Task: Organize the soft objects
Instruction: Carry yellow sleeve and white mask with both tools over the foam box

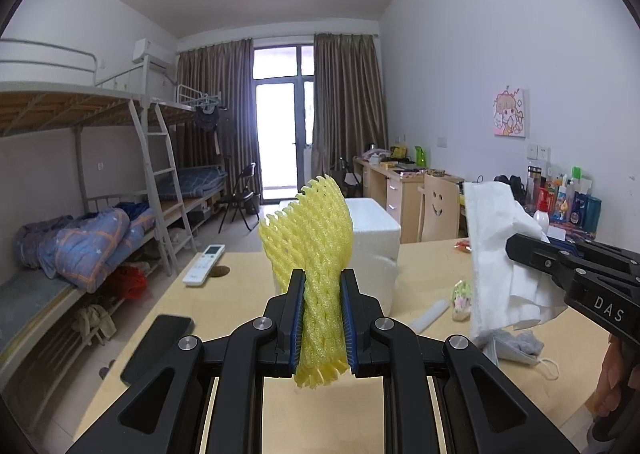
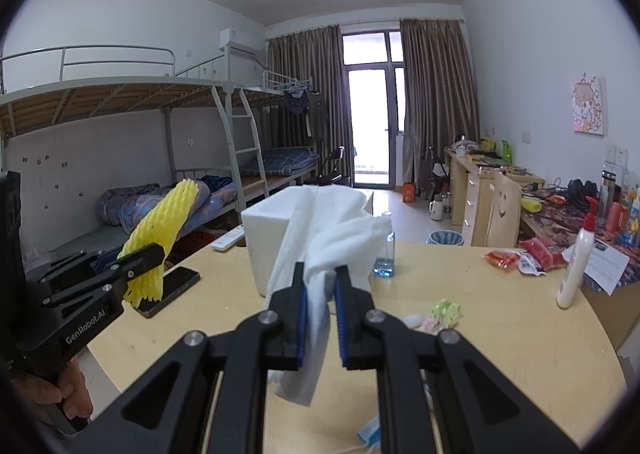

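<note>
"das" on right tongs, "genrobot.ai" on left tongs

The right gripper is clamped on a white cloth, which bunches between the fingers, fans out above the tips and hangs in a loose tail below them. Straight beyond the fingertips stands a white foam box on the wooden table. Off to the left of the fingers, the left gripper grips a yellow foam net, held above a black phone. Just right of the fingertips sits a small clear bottle; nearer, to the right, lies a pale green wrapper. Far right stands a white pump bottle.
</note>
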The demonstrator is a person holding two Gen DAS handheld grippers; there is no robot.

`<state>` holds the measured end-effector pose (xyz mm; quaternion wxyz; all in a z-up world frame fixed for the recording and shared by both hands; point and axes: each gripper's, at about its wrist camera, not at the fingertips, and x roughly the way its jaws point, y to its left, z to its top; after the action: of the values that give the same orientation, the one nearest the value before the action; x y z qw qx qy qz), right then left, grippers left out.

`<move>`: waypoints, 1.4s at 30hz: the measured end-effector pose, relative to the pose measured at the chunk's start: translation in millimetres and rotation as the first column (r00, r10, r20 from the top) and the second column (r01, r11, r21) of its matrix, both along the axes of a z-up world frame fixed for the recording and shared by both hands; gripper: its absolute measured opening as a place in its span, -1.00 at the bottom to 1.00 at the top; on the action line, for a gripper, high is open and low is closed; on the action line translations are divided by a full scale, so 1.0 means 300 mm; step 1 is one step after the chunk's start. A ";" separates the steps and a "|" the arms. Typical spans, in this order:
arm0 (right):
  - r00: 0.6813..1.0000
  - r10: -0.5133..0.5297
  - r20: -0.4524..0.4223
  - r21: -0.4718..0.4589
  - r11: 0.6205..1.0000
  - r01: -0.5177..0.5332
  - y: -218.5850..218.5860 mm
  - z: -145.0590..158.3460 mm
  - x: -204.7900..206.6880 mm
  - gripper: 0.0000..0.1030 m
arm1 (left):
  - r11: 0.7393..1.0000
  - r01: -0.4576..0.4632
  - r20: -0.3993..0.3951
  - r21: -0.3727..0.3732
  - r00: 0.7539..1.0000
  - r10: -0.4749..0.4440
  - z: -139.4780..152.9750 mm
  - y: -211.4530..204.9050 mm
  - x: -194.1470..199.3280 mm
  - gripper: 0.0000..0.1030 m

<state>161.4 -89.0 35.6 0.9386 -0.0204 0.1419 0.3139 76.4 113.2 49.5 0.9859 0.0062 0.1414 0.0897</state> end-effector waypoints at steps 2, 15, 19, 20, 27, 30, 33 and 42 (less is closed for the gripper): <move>1.000 0.006 -0.006 0.002 1.000 -0.006 0.011 0.015 0.017 -0.71 | 1.000 0.000 0.001 0.005 1.000 0.000 0.015 0.003 0.019 -0.65; 1.000 0.009 0.000 -0.012 1.000 -0.009 0.079 0.090 0.115 -0.71 | 1.000 0.018 -0.001 0.013 1.000 -0.018 0.058 0.049 0.119 -0.65; 1.000 0.016 0.002 -0.024 1.000 -0.016 0.097 0.084 0.127 -0.71 | 1.000 0.020 -0.007 0.007 1.000 -0.020 0.064 0.066 0.146 -0.65; 1.000 0.016 -0.001 -0.024 1.000 -0.016 0.103 0.085 0.135 -0.71 | 1.000 0.022 -0.007 0.007 1.000 -0.022 0.064 0.069 0.146 -0.65; 1.000 0.027 -0.017 -0.010 1.000 -0.027 0.127 0.109 0.175 -0.71 | 1.000 0.030 -0.019 -0.006 0.999 -0.030 0.071 0.092 0.216 -0.65; 0.999 0.035 -0.022 -0.015 0.999 -0.035 0.140 0.122 0.201 -0.71 | 0.999 0.042 -0.029 -0.010 0.999 -0.042 0.078 0.100 0.252 -0.65; 0.999 0.035 -0.028 -0.024 0.999 -0.035 0.161 0.132 0.226 -0.71 | 0.998 0.061 -0.039 -0.020 0.997 -0.062 0.087 0.106 0.293 -0.65; 0.998 0.057 -0.035 -0.049 0.997 -0.059 0.217 0.158 0.300 -0.71 | 0.999 0.052 -0.044 -0.008 0.998 -0.052 0.123 0.138 0.415 -0.65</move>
<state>251.4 -23.8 83.1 0.9258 -0.0427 0.1649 0.3376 200.9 154.5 86.2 0.9846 0.0085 0.1630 0.0633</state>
